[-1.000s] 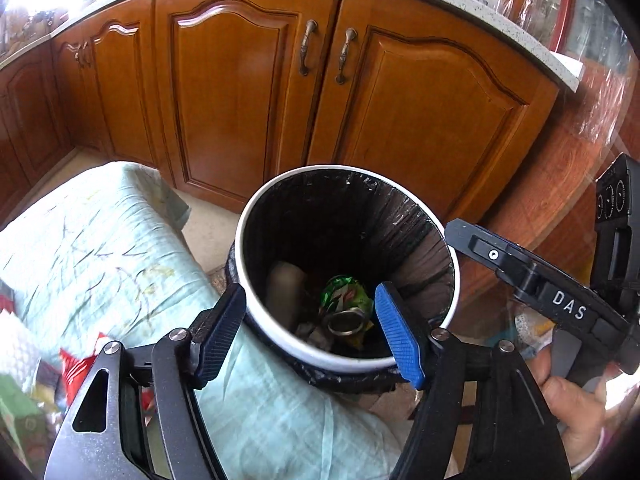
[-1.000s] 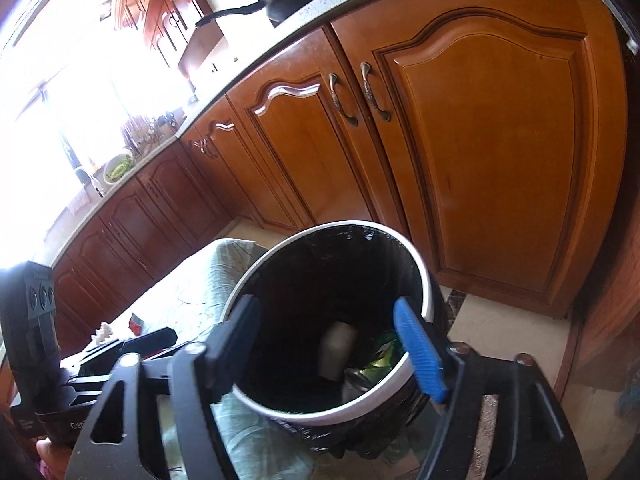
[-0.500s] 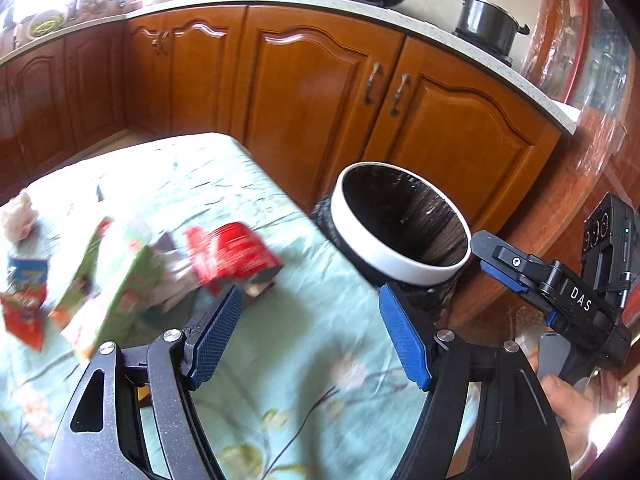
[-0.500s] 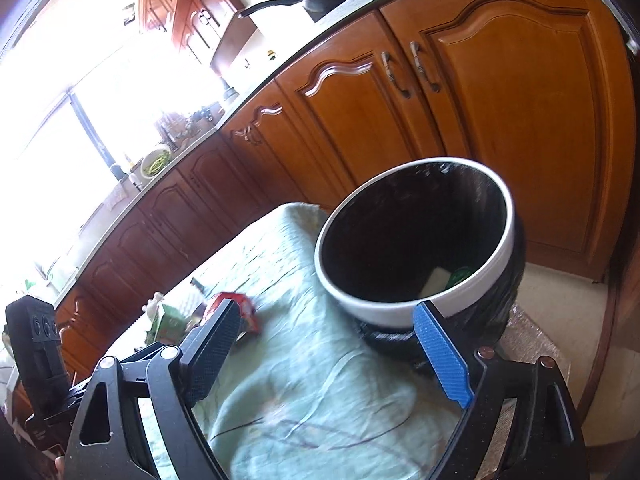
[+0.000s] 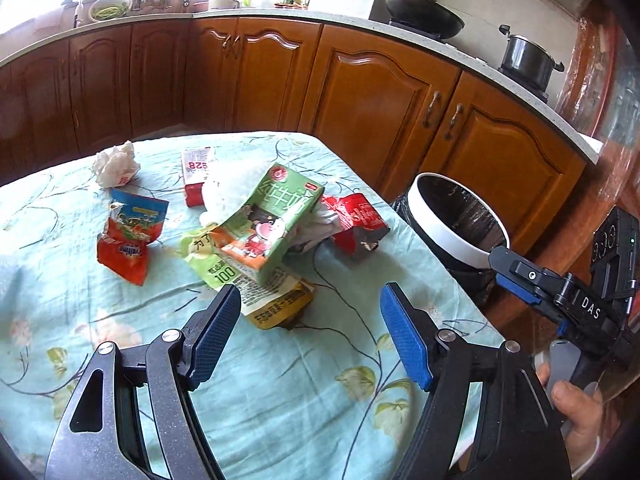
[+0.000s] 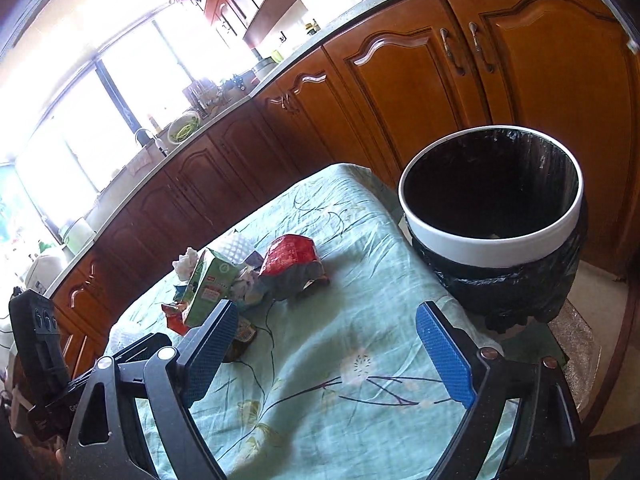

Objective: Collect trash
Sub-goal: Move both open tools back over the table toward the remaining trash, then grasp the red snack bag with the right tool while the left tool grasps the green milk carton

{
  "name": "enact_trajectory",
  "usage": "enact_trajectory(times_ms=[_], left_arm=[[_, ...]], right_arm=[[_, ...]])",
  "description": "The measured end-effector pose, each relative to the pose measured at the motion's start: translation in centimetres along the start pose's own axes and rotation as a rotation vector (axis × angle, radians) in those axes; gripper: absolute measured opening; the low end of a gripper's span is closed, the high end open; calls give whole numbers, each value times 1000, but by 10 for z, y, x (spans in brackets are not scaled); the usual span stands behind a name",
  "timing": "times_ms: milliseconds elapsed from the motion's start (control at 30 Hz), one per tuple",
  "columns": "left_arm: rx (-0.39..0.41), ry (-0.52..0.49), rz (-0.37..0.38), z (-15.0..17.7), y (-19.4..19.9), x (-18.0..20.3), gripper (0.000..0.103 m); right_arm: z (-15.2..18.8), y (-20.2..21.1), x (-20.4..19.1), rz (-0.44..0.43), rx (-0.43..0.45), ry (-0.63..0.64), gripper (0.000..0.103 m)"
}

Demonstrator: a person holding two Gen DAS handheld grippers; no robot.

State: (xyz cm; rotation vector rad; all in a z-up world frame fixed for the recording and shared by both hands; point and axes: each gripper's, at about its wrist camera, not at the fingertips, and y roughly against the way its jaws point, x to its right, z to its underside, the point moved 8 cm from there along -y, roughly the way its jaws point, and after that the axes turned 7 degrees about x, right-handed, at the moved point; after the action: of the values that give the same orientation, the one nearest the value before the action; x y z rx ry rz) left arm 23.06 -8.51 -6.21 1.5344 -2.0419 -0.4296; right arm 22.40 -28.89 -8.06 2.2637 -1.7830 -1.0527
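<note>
A pile of trash lies on the table's light green cloth (image 5: 280,380): a green milk carton (image 5: 272,216), a red foil wrapper (image 5: 352,220), an orange and blue snack bag (image 5: 128,236), a crumpled white tissue (image 5: 116,164), a red and white box (image 5: 196,176). A white-rimmed bin with a black liner (image 5: 456,220) stands past the table's right edge. My left gripper (image 5: 310,332) is open and empty above the cloth, just in front of the pile. My right gripper (image 6: 332,352) is open and empty, with the bin (image 6: 492,216) ahead and the carton (image 6: 208,292) to the left.
Brown kitchen cabinets (image 5: 380,92) run behind the table and bin. A wok (image 5: 420,16) and a pot (image 5: 524,60) sit on the counter. The right gripper's body (image 5: 560,300) shows at the right of the left wrist view.
Both grippers have pulled back from over the bin towards the table. The left view has swung left, from the bin's inside to the pile of trash. Both stay open.
</note>
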Motion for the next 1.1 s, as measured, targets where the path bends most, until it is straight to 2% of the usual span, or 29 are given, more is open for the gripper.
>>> enact_trajectory(times_ms=[467,633,767,900,1100], left_arm=[[-14,28,-40,1,3,-33,74],[-19,3,-50,-2,-3,-36,74],[-22,-33,-60,-7,-12,-37,74],[-24,-67,-67,-18,-25,-38,74],[-60,-116,-69,-26,-54,-40,74]], right_arm=[[11,-23,-16,-10,-54,60,92],[11,-39,-20,2,-83,119,90],[8,-58,-25,18,-105,185,79],[4,-82,-25,32,-142,238,73],[4,-119,-21,48,-204,270,55]])
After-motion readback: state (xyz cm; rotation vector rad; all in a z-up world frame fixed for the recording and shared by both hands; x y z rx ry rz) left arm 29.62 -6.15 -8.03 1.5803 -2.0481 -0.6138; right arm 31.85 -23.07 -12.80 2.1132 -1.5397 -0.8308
